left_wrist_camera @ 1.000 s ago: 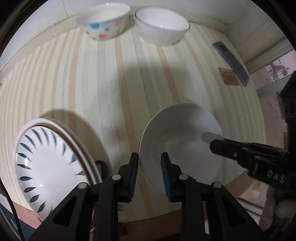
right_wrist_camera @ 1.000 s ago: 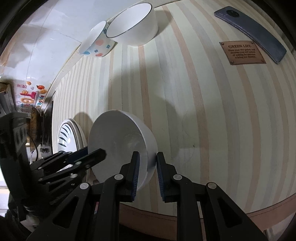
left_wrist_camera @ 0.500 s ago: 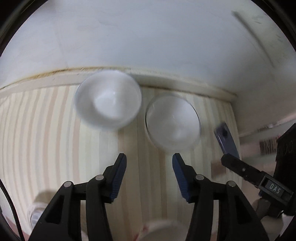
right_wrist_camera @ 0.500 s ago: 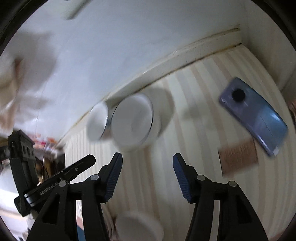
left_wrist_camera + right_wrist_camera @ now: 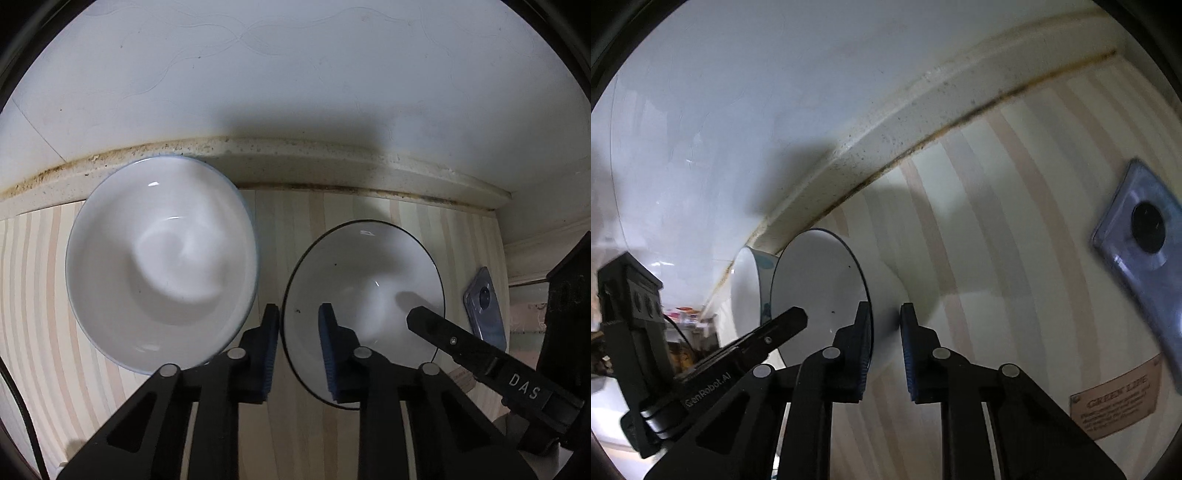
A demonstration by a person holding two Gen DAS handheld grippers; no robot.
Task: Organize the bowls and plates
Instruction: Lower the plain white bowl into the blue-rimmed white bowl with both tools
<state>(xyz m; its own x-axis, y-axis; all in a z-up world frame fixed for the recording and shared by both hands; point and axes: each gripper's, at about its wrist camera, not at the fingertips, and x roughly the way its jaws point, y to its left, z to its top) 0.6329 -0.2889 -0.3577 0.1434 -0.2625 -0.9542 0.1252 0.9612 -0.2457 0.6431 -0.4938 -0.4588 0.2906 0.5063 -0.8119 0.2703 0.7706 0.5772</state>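
Note:
Two bowls stand side by side at the back wall. In the left wrist view, the white bowl with coloured dots point(image 5: 162, 266) is on the left and the white black-rimmed bowl point(image 5: 364, 295) on the right. My left gripper point(image 5: 299, 347) is shut on the near-left rim of the black-rimmed bowl, one pad inside and one outside. My right gripper point(image 5: 886, 332) straddles the opposite side of the same bowl point(image 5: 820, 280). Its jaws are closing, with the pads against the wall. The dotted bowl point(image 5: 746, 295) shows behind it.
A striped mat point(image 5: 44, 332) covers the counter up to a speckled ledge point(image 5: 295, 155) below the white wall. A grey-blue phone point(image 5: 1141, 236) lies to the right, with a brown label plaque point(image 5: 1115, 402) near it. The two bowls nearly touch.
A second ago both grippers held a plain white bowl near the front. They let it go, opened, moved to the back wall and closed on the black-rimmed bowl's rim.

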